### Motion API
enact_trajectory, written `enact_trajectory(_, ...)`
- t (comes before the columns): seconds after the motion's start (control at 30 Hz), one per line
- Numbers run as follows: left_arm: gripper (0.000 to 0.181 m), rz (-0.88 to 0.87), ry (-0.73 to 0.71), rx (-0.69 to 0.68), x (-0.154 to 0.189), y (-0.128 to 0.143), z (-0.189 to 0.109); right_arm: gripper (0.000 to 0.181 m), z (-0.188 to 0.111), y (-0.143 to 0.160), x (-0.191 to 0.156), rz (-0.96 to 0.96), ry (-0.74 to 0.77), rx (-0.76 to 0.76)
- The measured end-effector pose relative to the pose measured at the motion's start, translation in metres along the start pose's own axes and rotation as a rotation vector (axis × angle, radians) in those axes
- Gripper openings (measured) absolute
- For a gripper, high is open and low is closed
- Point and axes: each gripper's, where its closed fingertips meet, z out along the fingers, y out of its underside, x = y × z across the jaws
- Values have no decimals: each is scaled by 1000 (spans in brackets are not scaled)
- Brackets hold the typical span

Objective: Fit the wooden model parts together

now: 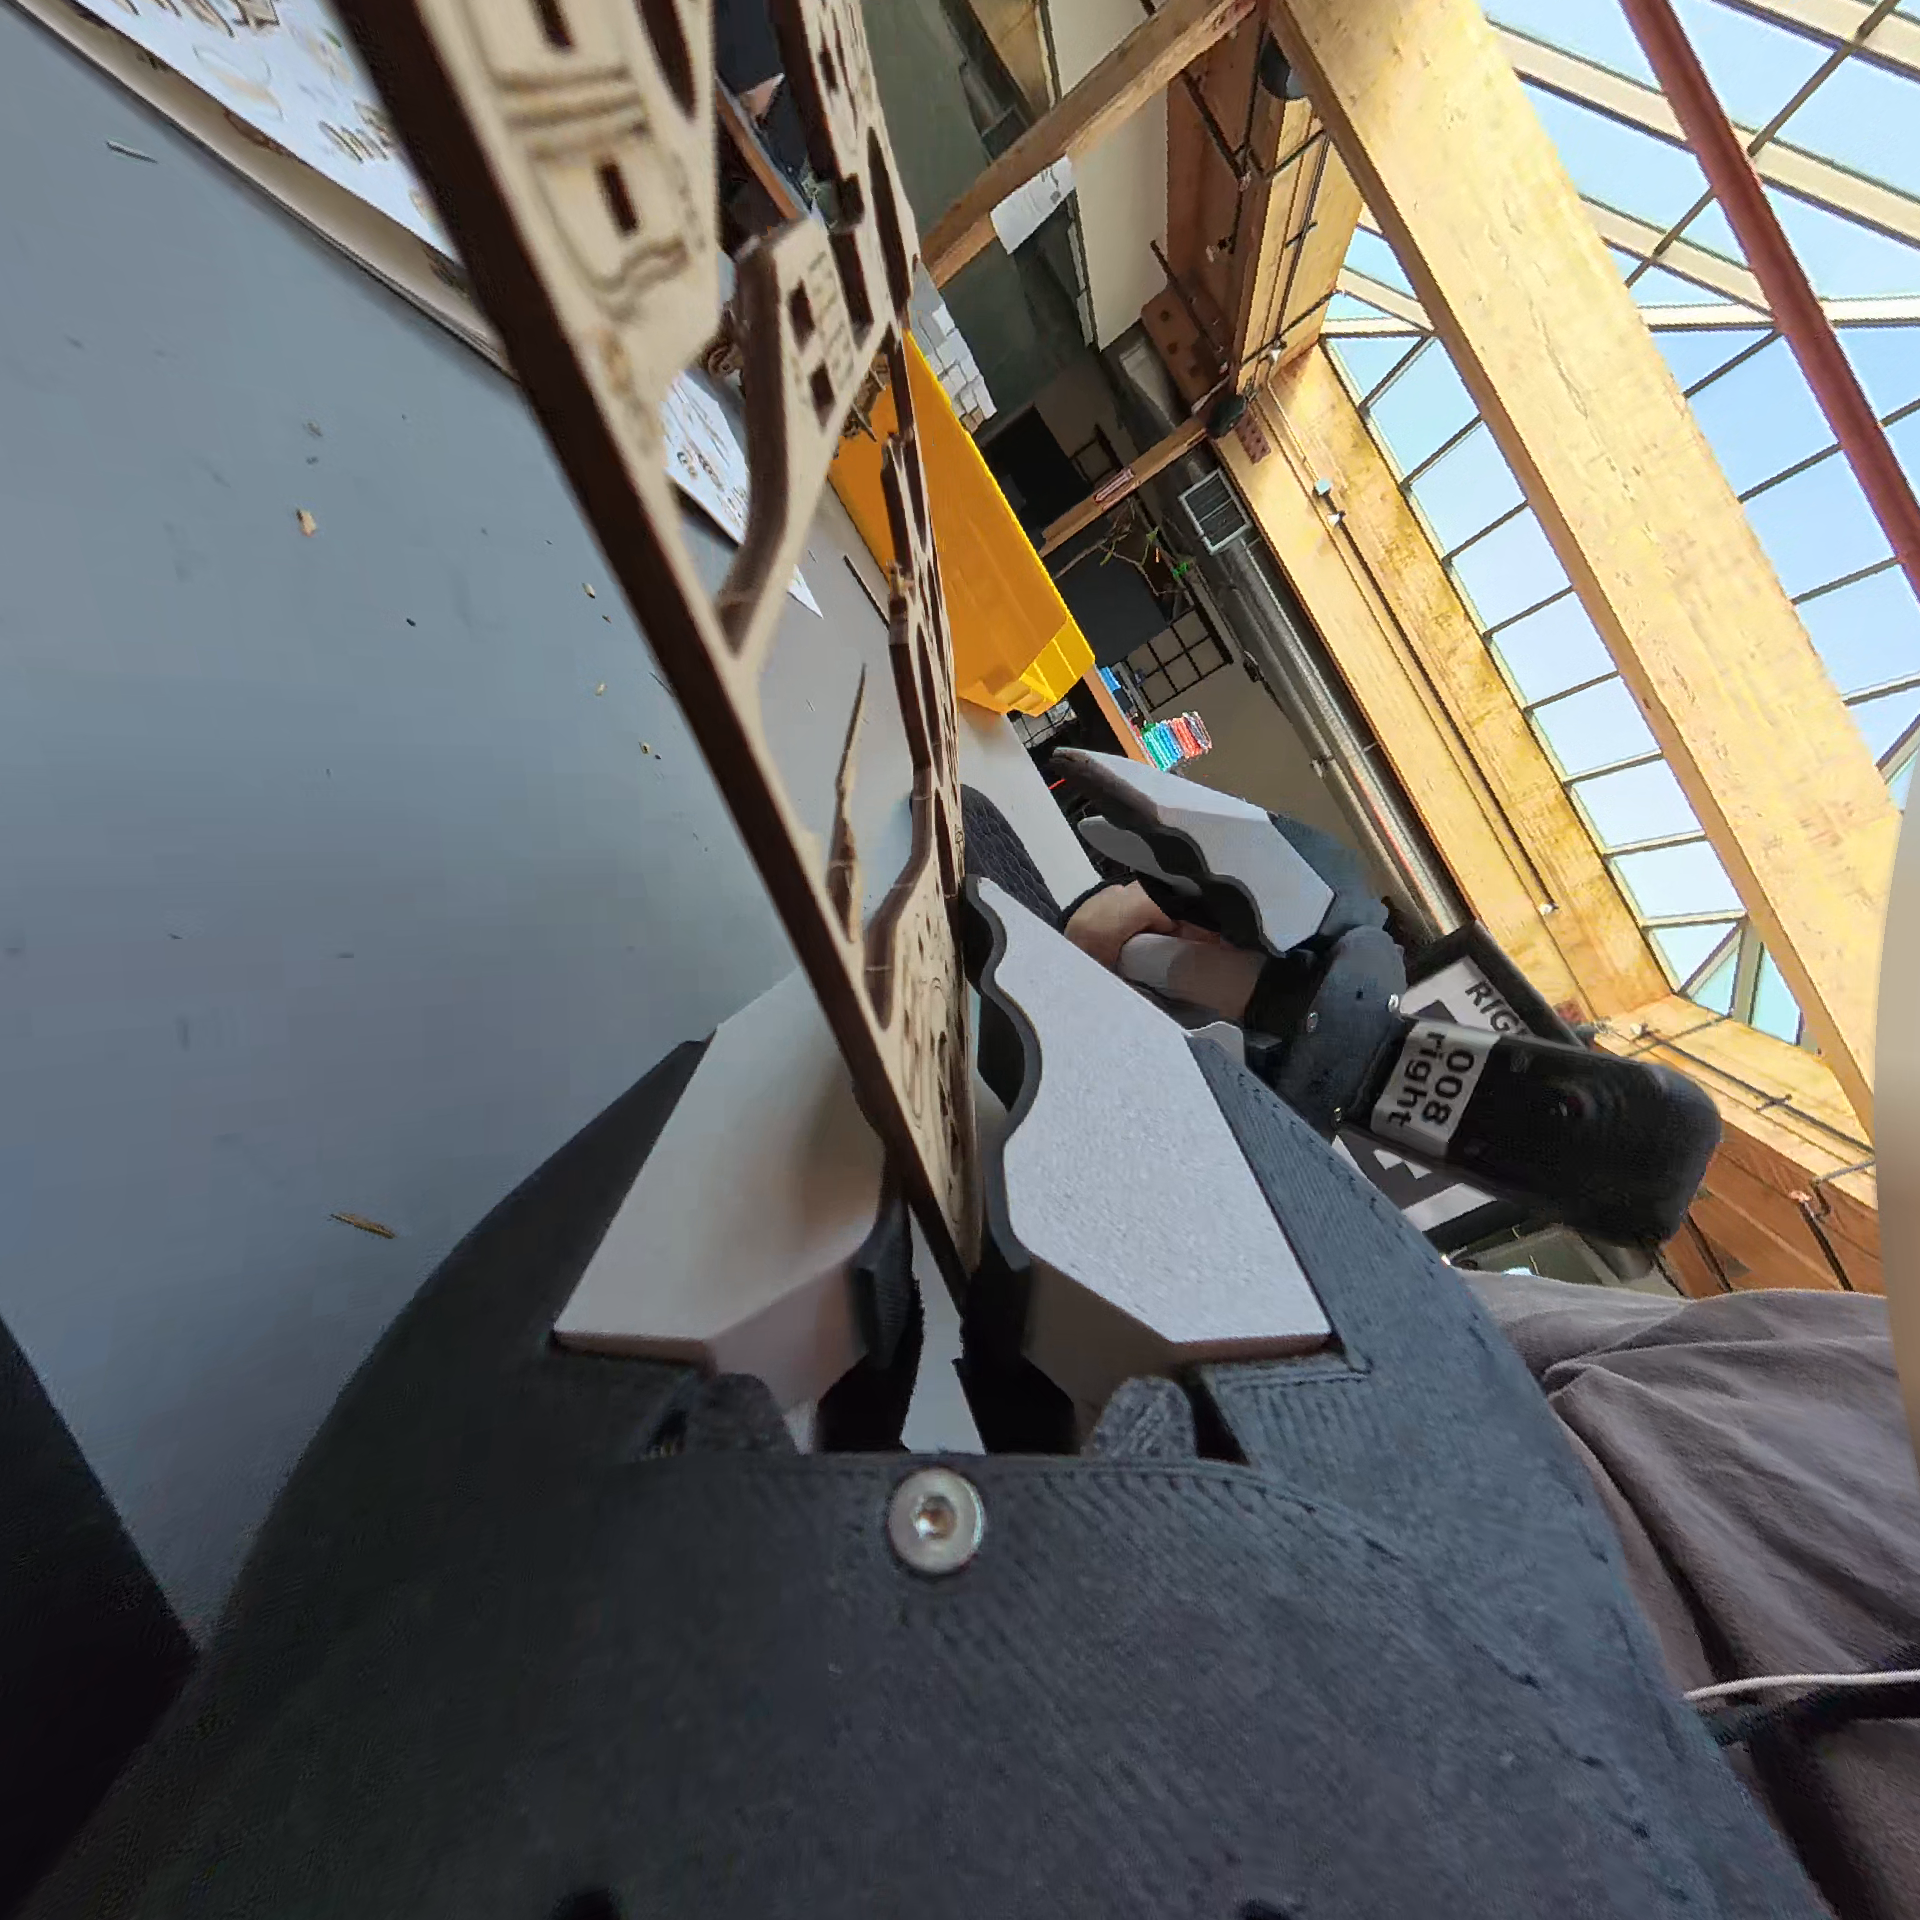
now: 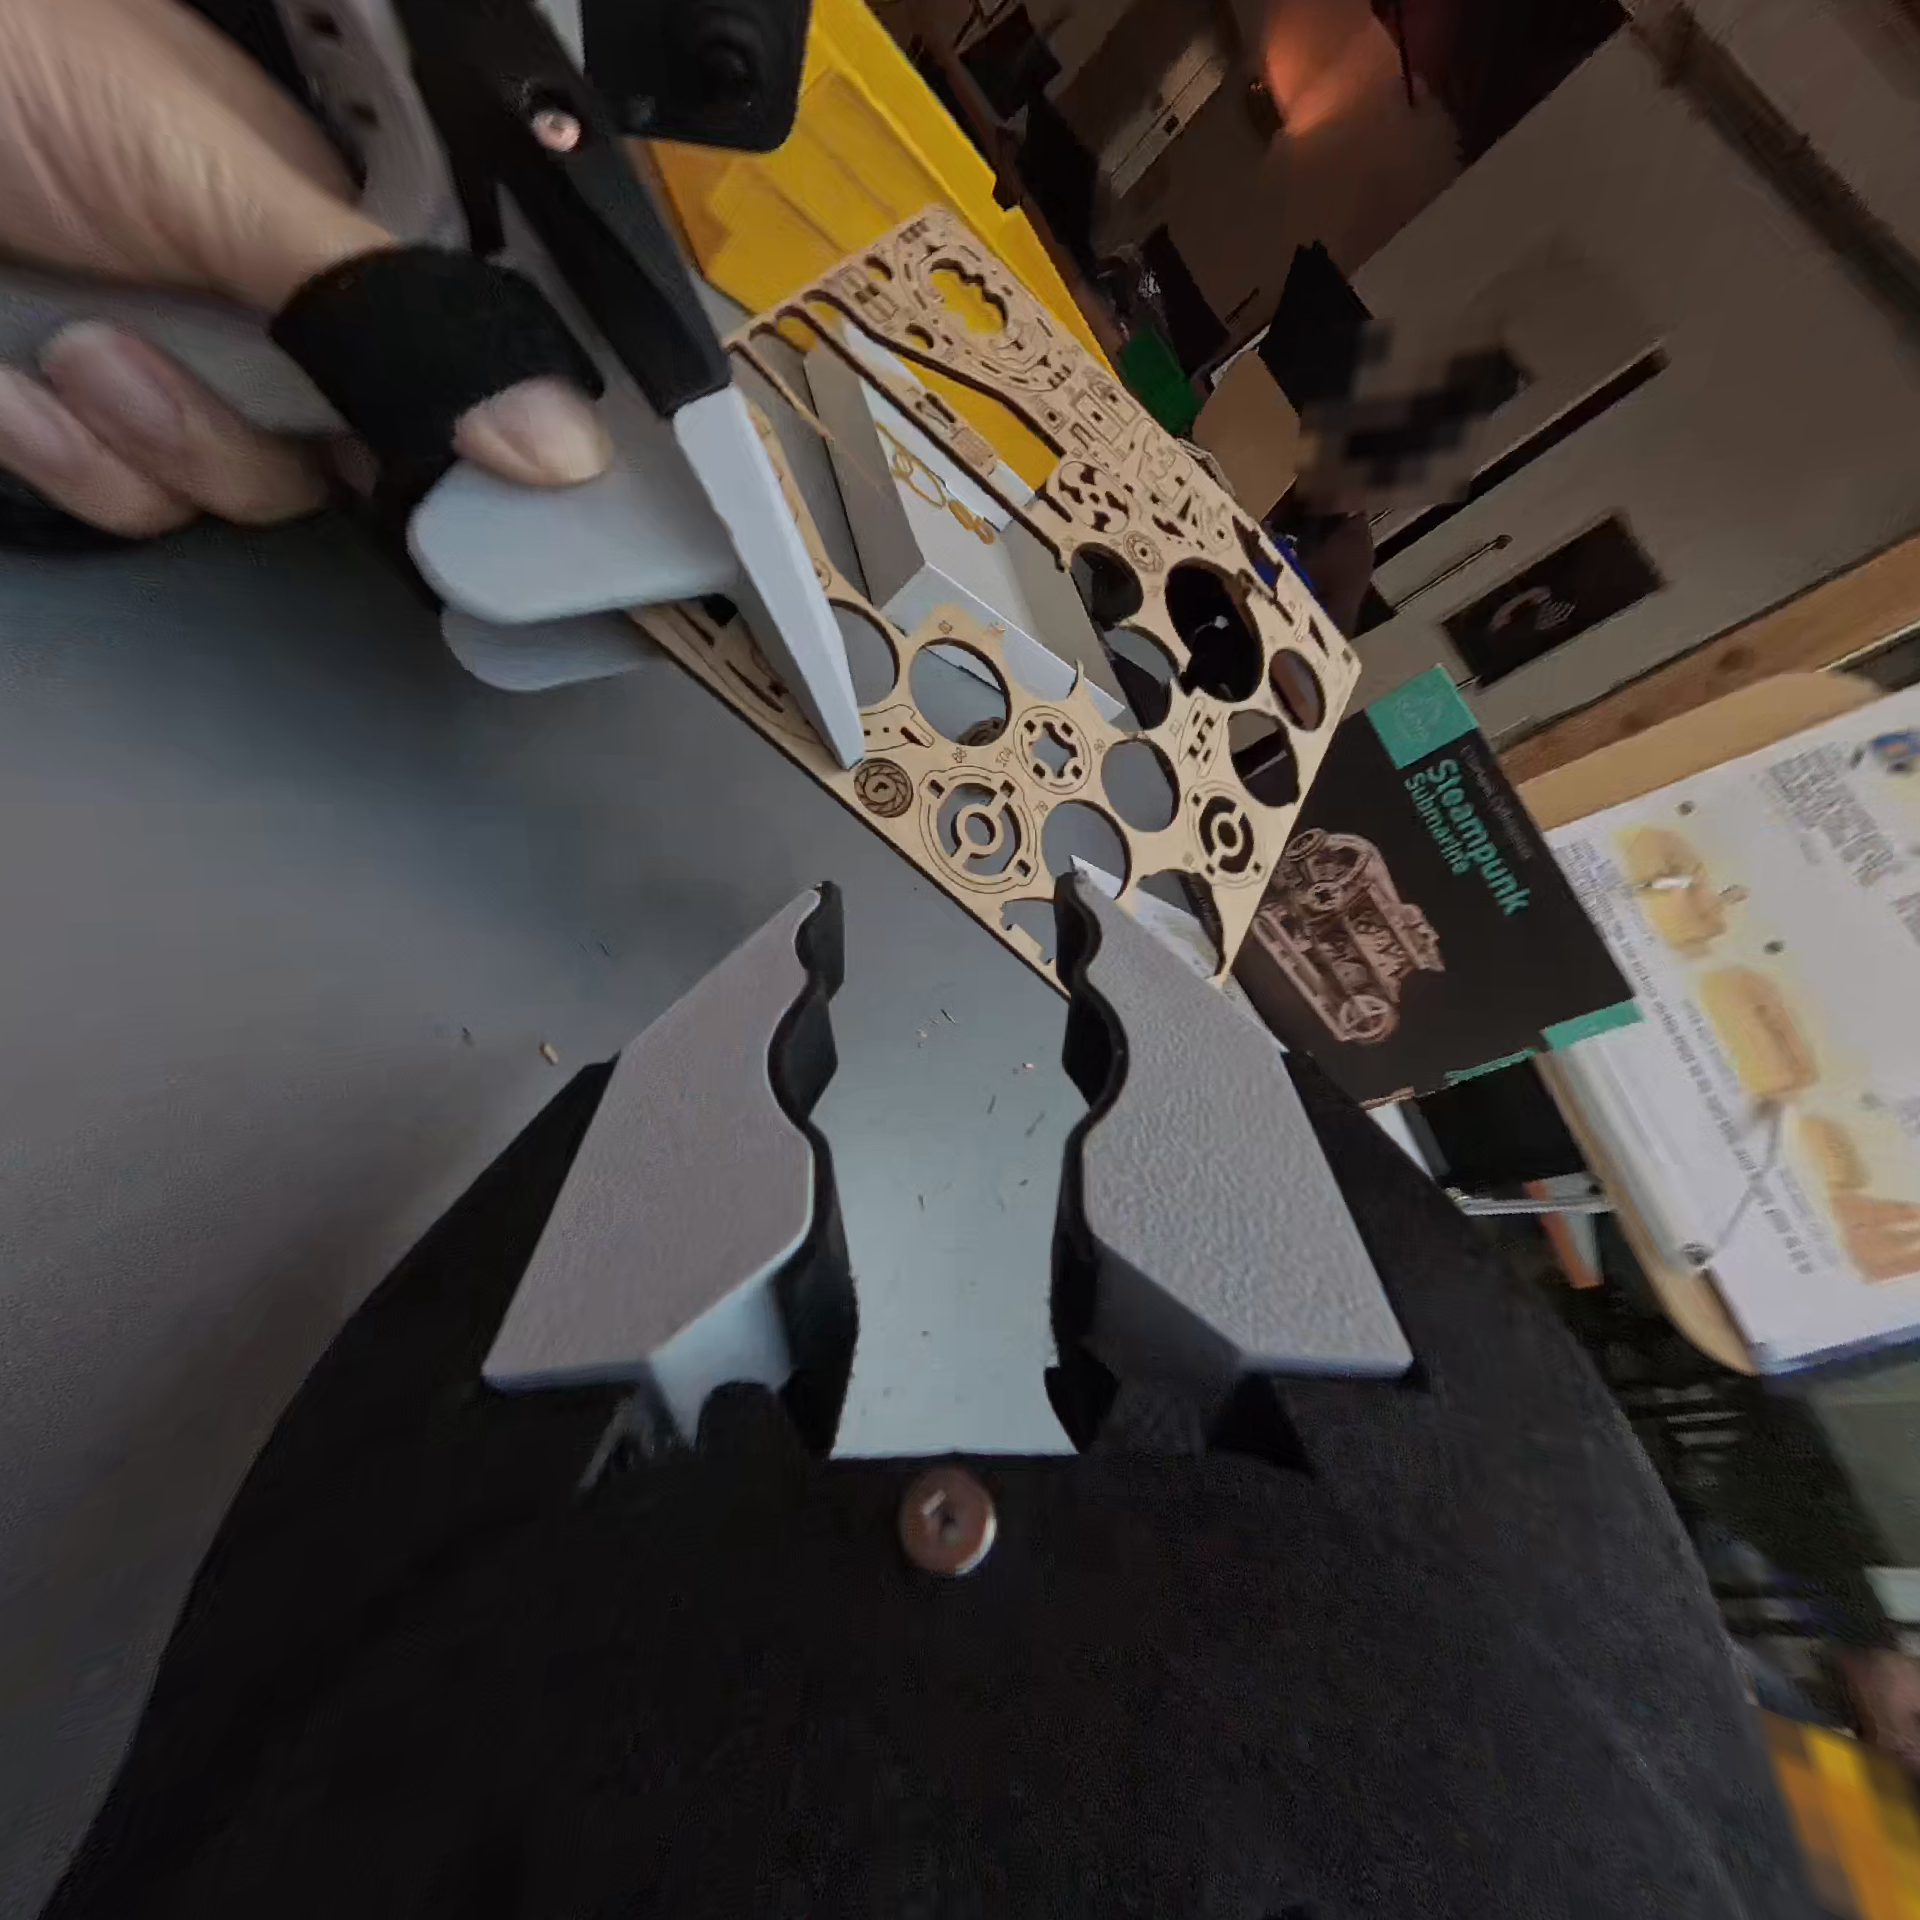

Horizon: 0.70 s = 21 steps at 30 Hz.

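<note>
The wooden sheet (image 2: 1049, 665), a thin laser-cut panel with many round and odd-shaped holes where parts are gone, is held up off the grey table (image 2: 208, 831), tilted, with its lower edge near the tabletop. The left gripper (image 1: 940, 1091) is clamped tight on 1 edge of the sheet (image 1: 623, 312), its 2 grey fingers (image 1: 1122, 1143) pressed flat against either face; in the right wrist view a bare hand (image 2: 156, 260) in a black fingerless glove squeezes that gripper's handle. The right gripper (image 2: 945, 904) is parted wide and grips nothing, its tips just beside the sheet's lower edge, the right tip at a round cut-out. Small wood chips (image 2: 545, 1051) lie scattered on the table under it. Past the sheet stands a yellow bin (image 2: 831, 187). To the right lie a dark box (image 2: 1455, 914) printed with a picture of the model and an open instruction booklet (image 2: 1766, 1018) on a wooden board.
</note>
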Motion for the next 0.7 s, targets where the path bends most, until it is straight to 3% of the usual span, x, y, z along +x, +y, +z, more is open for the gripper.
enact_trajectory(0.1,4,-45,-10,-14,-4,2,0,21,8,-2,-7,-365,70,15)
enact_trajectory(0.2,0,-80,-29,-34,-9,4,2,25,17,-4,-21,-534,55,35)
enact_trajectory(0.7,0,-126,-59,-58,-16,7,4,8,35,5,-27,-661,78,-22)
